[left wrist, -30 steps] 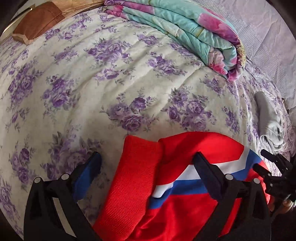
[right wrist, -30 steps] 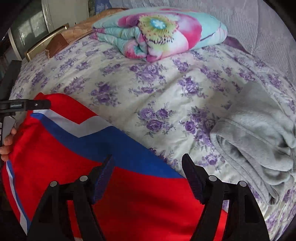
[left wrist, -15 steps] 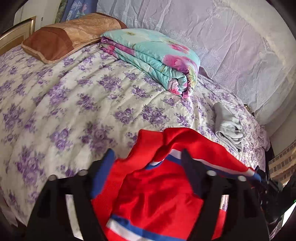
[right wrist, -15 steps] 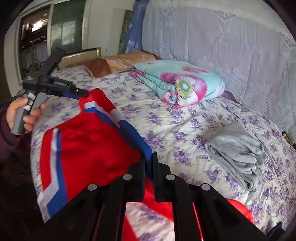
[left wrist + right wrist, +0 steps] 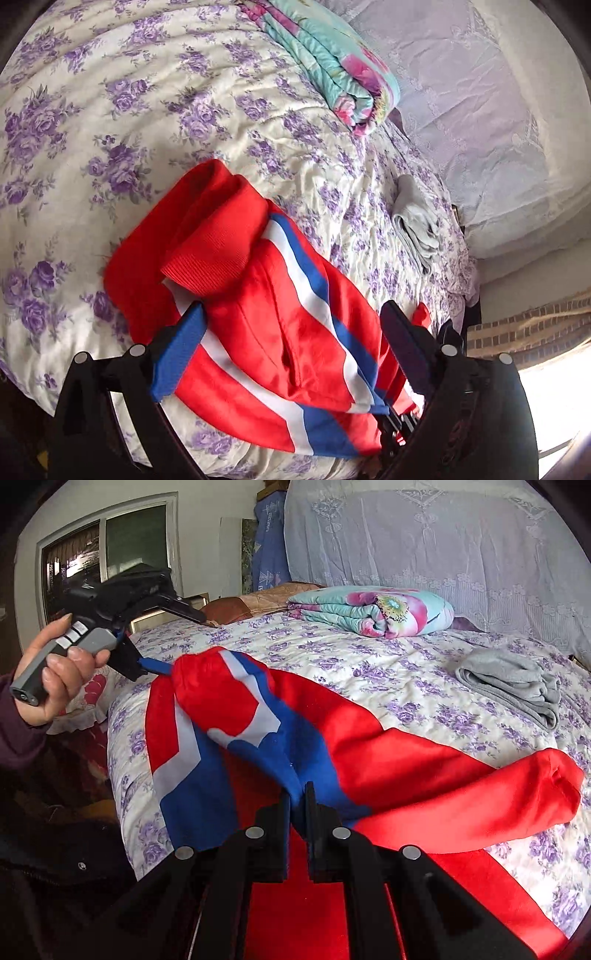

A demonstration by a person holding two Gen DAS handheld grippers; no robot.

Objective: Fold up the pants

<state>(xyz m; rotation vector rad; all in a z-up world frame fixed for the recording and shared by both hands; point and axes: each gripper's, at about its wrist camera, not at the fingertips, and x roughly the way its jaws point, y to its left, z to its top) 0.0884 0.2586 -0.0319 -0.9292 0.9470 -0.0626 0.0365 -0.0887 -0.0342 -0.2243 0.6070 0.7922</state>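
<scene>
2 grippers: R gripper (image 5: 297, 798) pinches pants (image 5: 388, 749) edge.

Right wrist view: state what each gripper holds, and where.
The right gripper pinches the red, white and blue pants on a blue stripe fold. The left gripper is open, holding nothing.

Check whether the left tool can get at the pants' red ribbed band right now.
Probably yes. The left tool is open over the pants, and the ribbed band lies just ahead on top, with nothing covering it.
</scene>
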